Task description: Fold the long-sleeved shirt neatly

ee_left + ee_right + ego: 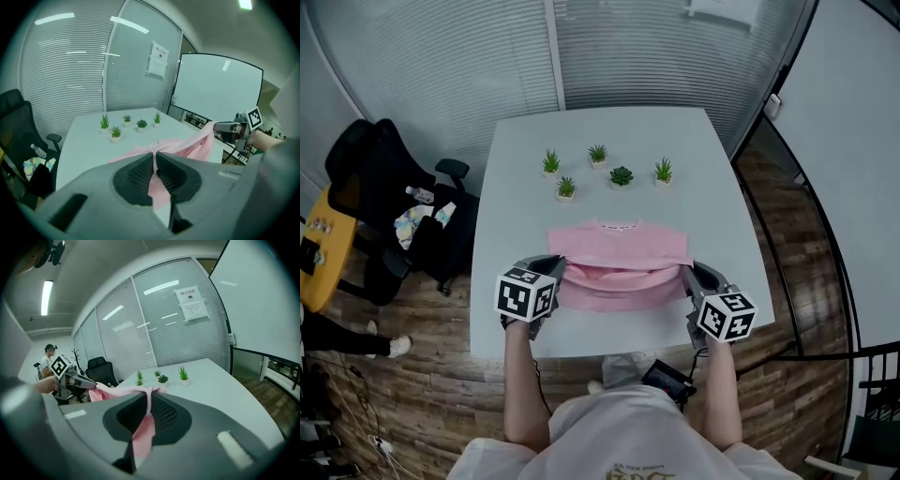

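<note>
Here the shirt (619, 246) stretches between left hand-held gripper (557, 270) and right hand-held gripper (690, 276) — both clamping it

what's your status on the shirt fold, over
Left gripper and right gripper both shut on the pink shirt, one each side. Near part lifted, collar end flat on the table. Potted plants beyond the collar, not touching it.

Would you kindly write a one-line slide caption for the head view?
Left gripper and right gripper pinch a pink shirt at its sides on a white table with five plants.
</note>
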`<state>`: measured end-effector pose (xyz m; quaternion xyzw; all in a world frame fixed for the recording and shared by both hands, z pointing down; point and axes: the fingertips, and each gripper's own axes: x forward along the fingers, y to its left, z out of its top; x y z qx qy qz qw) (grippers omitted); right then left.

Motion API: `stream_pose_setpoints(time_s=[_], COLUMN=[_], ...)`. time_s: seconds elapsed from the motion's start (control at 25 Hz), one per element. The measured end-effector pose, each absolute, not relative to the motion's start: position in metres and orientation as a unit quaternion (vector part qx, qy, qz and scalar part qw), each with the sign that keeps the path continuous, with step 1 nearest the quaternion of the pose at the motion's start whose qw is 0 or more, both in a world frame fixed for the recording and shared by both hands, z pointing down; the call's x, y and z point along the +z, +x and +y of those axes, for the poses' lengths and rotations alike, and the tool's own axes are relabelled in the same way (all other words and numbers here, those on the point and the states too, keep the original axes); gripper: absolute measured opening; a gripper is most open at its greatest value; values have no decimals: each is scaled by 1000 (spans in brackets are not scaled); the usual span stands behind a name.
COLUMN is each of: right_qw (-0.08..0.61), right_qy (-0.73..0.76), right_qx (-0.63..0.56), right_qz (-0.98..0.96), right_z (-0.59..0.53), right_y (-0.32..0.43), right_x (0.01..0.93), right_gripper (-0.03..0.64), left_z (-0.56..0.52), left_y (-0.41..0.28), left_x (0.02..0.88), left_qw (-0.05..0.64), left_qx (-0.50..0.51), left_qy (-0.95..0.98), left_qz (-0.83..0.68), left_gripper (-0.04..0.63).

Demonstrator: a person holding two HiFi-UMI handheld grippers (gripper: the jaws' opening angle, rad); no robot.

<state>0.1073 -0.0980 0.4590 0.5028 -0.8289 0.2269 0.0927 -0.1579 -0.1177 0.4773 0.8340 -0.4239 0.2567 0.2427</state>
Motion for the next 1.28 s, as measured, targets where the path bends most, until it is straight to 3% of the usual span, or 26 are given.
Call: stream_pose_setpoints(time_s=[1.28], right_qw=[173], right_qy=[459], right_qx=[351], right_qz=[-798], right_z=[-284], right_y=[111], right_x=[616], right_gripper=[34], left_z=[-296], left_y=[-152], left_x=[636], left_qw=[334], left_qx=[328], left_qy=[772], left_qz=[-429], left_gripper=[28])
